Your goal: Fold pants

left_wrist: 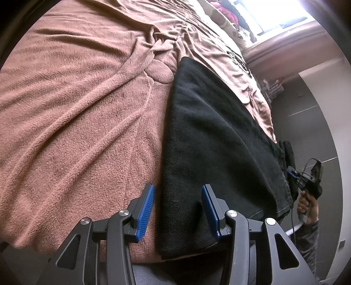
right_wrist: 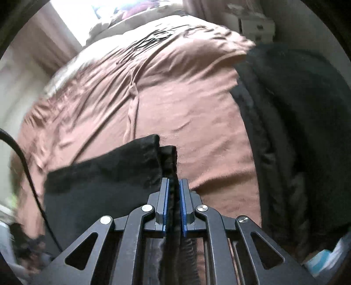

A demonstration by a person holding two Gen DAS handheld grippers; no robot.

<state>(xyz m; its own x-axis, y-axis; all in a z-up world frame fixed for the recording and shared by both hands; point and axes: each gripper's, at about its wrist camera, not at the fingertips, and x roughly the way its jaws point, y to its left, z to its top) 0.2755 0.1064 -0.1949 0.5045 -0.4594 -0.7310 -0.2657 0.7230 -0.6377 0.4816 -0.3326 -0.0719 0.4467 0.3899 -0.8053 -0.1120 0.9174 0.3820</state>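
Black pants [left_wrist: 210, 136] lie stretched along the right side of a bed with a brown fleece blanket [left_wrist: 76, 114]. My left gripper [left_wrist: 177, 197] is open, its blue pads straddling the near edge of the pants without pinching it. My right gripper [right_wrist: 174, 188] is shut on a black fold of the pants [right_wrist: 114, 175], which hangs left of the jaws above the blanket [right_wrist: 175, 98]. More of the pants [right_wrist: 296, 131] lies bunched at the right. In the left wrist view the right gripper [left_wrist: 307, 177] shows at the far end of the pants, held by a hand.
A pillow and bright window [left_wrist: 274, 15] lie beyond the bed's head. Grey floor tiles [left_wrist: 307, 122] run along the bed's right side. A black cable [right_wrist: 28, 175] hangs at the left of the right wrist view. A white cabinet [right_wrist: 256, 26] stands past the bed.
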